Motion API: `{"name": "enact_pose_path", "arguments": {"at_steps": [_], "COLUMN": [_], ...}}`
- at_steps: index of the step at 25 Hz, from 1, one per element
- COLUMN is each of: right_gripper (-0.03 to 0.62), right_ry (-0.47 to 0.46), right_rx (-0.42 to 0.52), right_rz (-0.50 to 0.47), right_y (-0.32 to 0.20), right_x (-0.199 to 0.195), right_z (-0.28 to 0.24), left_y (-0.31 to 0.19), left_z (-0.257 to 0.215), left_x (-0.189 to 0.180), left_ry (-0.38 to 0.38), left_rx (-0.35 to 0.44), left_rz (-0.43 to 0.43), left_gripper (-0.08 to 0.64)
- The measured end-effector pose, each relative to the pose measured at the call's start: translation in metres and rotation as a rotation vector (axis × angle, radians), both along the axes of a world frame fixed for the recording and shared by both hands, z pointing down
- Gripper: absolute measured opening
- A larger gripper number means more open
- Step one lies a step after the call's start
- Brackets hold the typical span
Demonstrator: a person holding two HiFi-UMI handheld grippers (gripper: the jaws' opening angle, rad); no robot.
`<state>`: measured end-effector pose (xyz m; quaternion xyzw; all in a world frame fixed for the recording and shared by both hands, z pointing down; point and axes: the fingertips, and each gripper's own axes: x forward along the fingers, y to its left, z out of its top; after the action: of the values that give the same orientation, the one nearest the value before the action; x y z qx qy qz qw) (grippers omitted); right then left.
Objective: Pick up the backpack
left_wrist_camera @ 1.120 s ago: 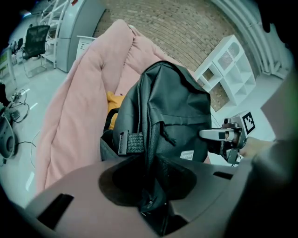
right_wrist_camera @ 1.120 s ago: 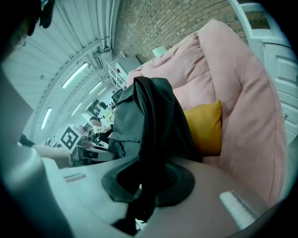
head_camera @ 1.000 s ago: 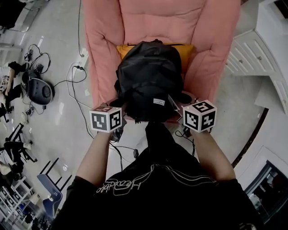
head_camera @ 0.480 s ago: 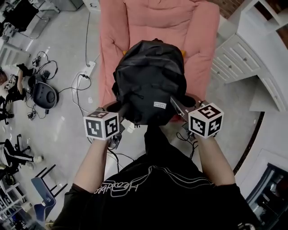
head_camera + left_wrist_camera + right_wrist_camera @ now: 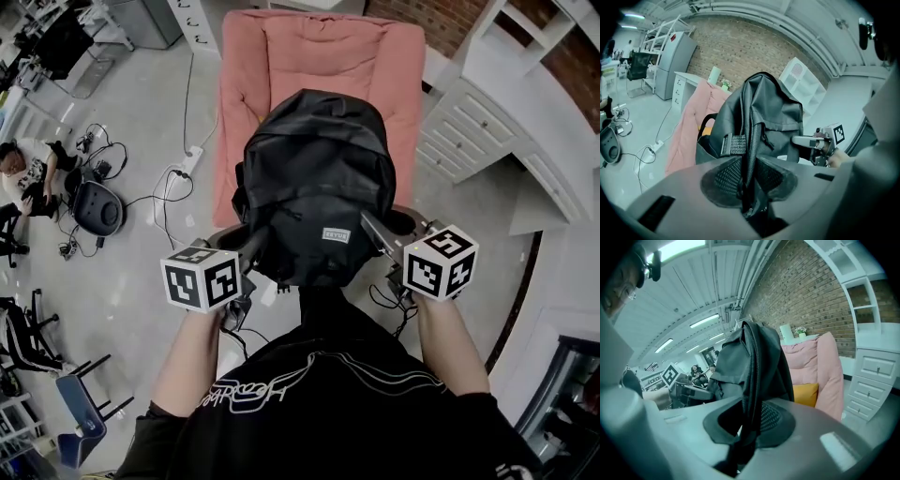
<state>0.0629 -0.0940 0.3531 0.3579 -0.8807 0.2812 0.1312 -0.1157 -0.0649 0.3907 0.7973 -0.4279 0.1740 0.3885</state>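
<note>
Head view: the black backpack (image 5: pixel 314 178) hangs at the centre of the frame, held up between the two tools in front of the pink armchair (image 5: pixel 246 84) that fills the upper middle. The left tool (image 5: pixel 251 247) meets the bag's lower left edge and the right tool (image 5: pixel 373 230) its lower right edge. Each carries a marker cube (image 5: pixel 200 278) with black squares on white. A small pale label (image 5: pixel 336 234) sits low on the bag's front, its print too small to read. Looping outline script runs across the person's black shirt (image 5: pixel 319 412) (I cannot make out the word). Cables (image 5: pixel 159 178) trail over the grey floor (image 5: pixel 122 244) at left, and a white drawer cabinet (image 5: pixel 473 122) stands at right.

Left gripper view: the left tool's jaws are closed on a black strap (image 5: pixel 749 154) of the backpack, which is pinched between the mesh pads. The bag rises at centre. The armchair and a yellow cushion (image 5: pixel 707 130) are at its left, and the right tool at the right edge.

Right gripper view: the right tool's jaws clamp another dark strap of the bag, which stands at centre frame. The armchair and cushion lie to the right, under a brick wall (image 5: pixel 806 287).
</note>
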Motion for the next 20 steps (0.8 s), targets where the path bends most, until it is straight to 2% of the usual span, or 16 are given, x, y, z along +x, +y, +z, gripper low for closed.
{"name": "enact_pose_path", "arguments": {"at_steps": [4, 10, 15, 20], "right_gripper": [0.049, 0.049, 0.049, 0.048], "right_ry": [0.001, -0.007, -0.018, -0.018], "right_rx": [0.028, 0.045, 0.048, 0.051], "right_rz": [0.009, 0.035, 0.057, 0.074], "right_y": [0.025, 0.048, 0.055, 0.062], "right_x": [0.008, 0.02, 0.031, 0.034], "right_z": [-0.018, -0.031, -0.028, -0.024], "left_y": [0.023, 0.045, 0.051, 0.055], "left_z": [-0.019, -0.033, -0.035, -0.03], "left_x": [0.007, 0.019, 0.03, 0.032], "left_ry": [0.009, 0.016, -0.022, -0.026], "left_rx": [0.035, 0.047, 0.046, 0.039], "left_rz": [0.008, 0.028, 0.047, 0.023], "left_gripper": [0.078, 0.077, 0.074, 0.074]}}
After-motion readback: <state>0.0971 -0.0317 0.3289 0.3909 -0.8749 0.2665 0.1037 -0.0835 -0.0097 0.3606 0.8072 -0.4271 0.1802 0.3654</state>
